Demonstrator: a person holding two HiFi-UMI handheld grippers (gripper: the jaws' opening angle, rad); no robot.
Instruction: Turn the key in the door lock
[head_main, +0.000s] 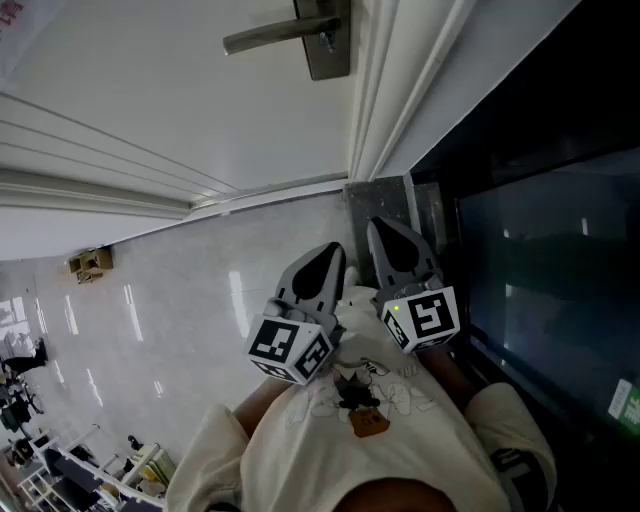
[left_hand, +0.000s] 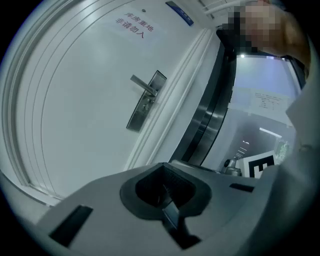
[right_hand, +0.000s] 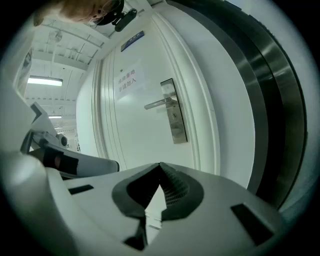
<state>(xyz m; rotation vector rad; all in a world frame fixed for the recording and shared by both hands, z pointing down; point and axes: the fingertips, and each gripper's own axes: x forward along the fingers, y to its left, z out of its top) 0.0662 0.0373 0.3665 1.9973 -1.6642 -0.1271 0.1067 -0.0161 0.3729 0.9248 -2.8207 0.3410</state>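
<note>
The white door (head_main: 150, 90) carries a metal lock plate (head_main: 328, 50) with a lever handle (head_main: 270, 35). A small dark spot sits under the lever at the keyhole; it is too small to tell whether it is a key. The plate also shows in the left gripper view (left_hand: 145, 102) and the right gripper view (right_hand: 175, 112). My left gripper (head_main: 335, 252) and right gripper (head_main: 382, 226) are held side by side close to the person's body, well short of the door. Each points toward it, jaw tips meeting, nothing between them (left_hand: 163, 164) (right_hand: 160, 164).
A dark glass panel (head_main: 540, 260) with a steel frame stands right of the white door frame (head_main: 385, 100). A paper sign (right_hand: 127, 80) hangs on the door above the handle. A small brass fitting (head_main: 90, 262) sits on the glossy floor (head_main: 180, 310) at left.
</note>
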